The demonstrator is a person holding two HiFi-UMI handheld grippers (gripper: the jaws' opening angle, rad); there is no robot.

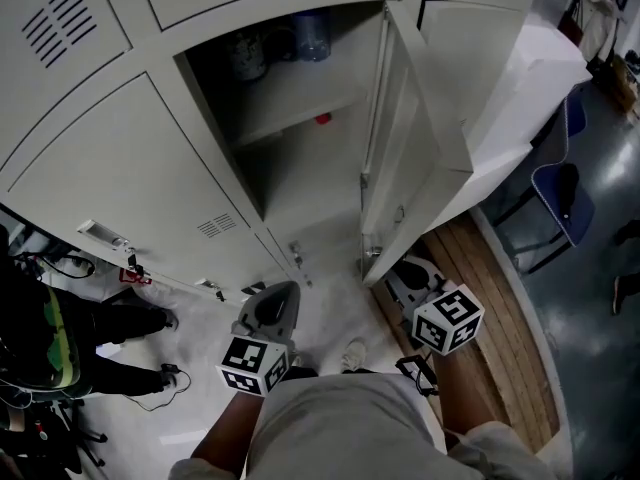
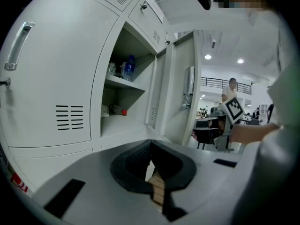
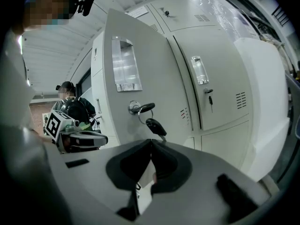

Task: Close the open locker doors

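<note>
Our left gripper (image 1: 272, 308) hangs low in front of the lockers, its jaws pressed together on nothing. Above it we see the open locker (image 1: 300, 168), with a blue bottle (image 1: 312, 36) on its shelf (image 1: 300, 93). Its door (image 1: 390, 128) stands swung out to the right, a key (image 3: 140, 109) in the lock. Our right gripper (image 1: 400, 273) hangs near the door's lower edge, jaws together and empty.

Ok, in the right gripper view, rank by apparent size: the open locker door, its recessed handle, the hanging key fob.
1. open locker door, by far the largest
2. recessed handle
3. key fob, the smallest
</note>
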